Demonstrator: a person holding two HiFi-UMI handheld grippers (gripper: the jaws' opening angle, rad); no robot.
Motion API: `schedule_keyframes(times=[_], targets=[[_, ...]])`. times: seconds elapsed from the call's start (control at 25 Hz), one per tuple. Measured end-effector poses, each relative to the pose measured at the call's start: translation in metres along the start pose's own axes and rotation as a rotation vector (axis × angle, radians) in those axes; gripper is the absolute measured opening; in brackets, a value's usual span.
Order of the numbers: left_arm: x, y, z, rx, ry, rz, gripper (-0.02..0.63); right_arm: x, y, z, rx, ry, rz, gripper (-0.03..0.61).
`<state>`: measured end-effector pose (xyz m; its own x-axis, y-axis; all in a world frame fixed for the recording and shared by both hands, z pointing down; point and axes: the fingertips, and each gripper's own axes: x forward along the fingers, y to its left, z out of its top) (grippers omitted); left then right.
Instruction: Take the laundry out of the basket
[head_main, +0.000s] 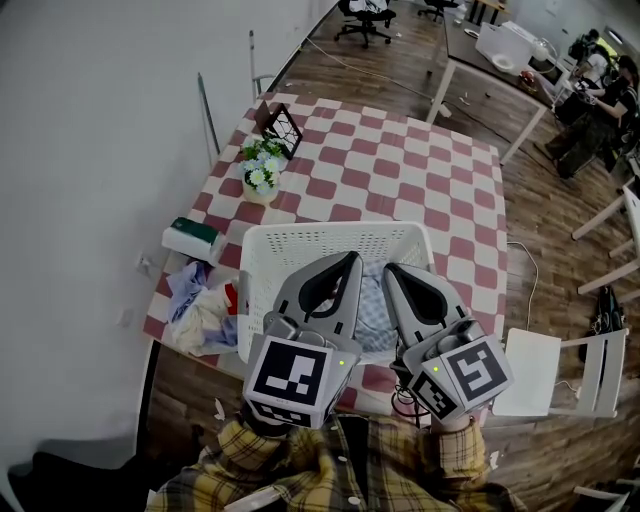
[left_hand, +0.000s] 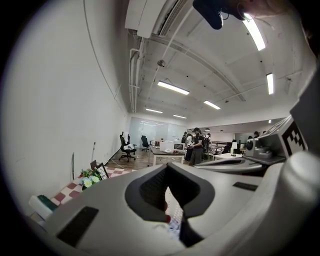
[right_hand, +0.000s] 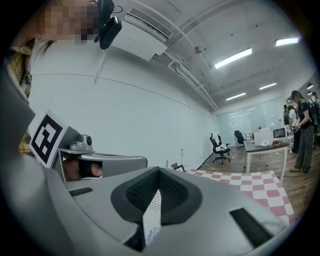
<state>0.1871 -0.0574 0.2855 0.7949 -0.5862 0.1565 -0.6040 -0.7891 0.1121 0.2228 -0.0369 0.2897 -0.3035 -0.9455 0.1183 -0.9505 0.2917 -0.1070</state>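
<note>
Room: an open office with a white wall on the left.
Table (head_main: 400, 170): covered in red-and-white checks.
Basket (head_main: 330, 235): white, at the table's near edge.
Laundry (head_main: 372, 300): pale patterned cloth lying inside the basket, seen between the two grippers.
Left hand-held gripper (head_main: 352, 258): jaws together, tips above the basket.
Right hand-held gripper (head_main: 388, 270): jaws together, just beside the left.
Heap of clothes (head_main: 200, 310): on the table, left of the basket.
</note>
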Motion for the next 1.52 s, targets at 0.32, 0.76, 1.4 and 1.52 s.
schedule_keyframes(times=[0.32, 0.76, 1.4, 1.52], targets=[[0.001, 0.001, 0.002, 0.015, -0.009, -0.005, 0.018, 0.001, 0.000, -0.002, 0.001, 0.008, 0.000, 0.005], [0.008, 0.011, -0.012, 0.036, 0.045, -0.015, 0.025, 0.005, -0.008, -0.007, -0.002, 0.038, -0.030, 0.005], [0.048, 0.024, -0.074, 0.161, 0.351, -0.207, 0.094, 0.033, -0.037, -0.059, -0.150, 0.398, 0.104, 0.057], [0.052, 0.029, -0.089, 0.199, 0.414, -0.240, 0.112, 0.041, -0.031, -0.076, -0.232, 0.489, 0.179, 0.092]])
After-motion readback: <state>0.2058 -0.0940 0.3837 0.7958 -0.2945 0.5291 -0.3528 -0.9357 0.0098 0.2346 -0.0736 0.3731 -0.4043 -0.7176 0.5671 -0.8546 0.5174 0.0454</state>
